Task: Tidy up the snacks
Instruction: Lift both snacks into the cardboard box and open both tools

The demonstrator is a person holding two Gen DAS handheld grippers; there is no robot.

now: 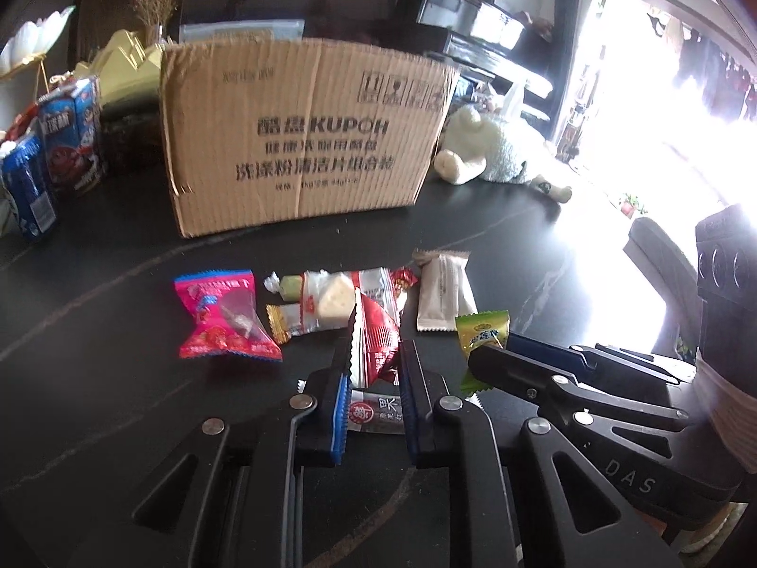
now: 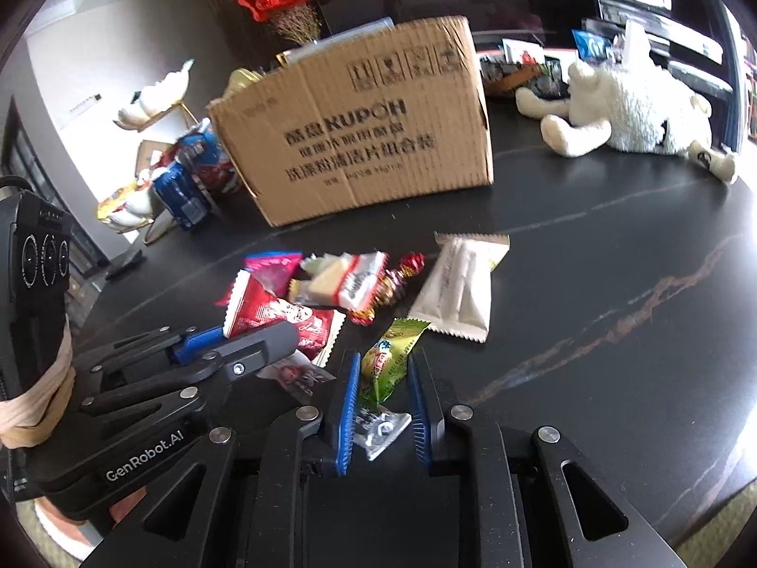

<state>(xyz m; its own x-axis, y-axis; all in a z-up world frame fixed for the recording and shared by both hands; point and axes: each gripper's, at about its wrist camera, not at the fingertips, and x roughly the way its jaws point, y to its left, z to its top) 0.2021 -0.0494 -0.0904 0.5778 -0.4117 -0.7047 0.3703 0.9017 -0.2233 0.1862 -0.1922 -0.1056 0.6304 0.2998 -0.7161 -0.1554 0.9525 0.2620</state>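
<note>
Left wrist view shows the left tool [image 1: 374, 359] with its fingers around a red snack packet [image 1: 376, 341], the packet standing up between the blue pads; whether they actually press it is hard to tell, and a flat wrapper with a red logo [image 1: 376, 414] lies under them, partly covered. Right wrist view shows the right tool [image 2: 381, 378] closed around a green candy packet [image 2: 388, 359], whose lower end is hidden behind the pads; a silvery wrapper [image 2: 383, 430] sits between the fingers nearer the camera. Both packets are on the near side of the cardboard box [image 1: 303, 137], which stands upright on the dark tabletop [image 2: 591, 284] and hides its own inside. In front of the box lies the snack pile: a pink packet [image 1: 222, 315], a clear packet with a white piece [image 1: 331, 300] and a white packet [image 1: 444, 291]. Left of the box stand blue cartons [image 1: 71, 132], partly cut off. Right of it lies a white plush toy [image 2: 629, 113]; beyond that, glare washes everything out.
</note>
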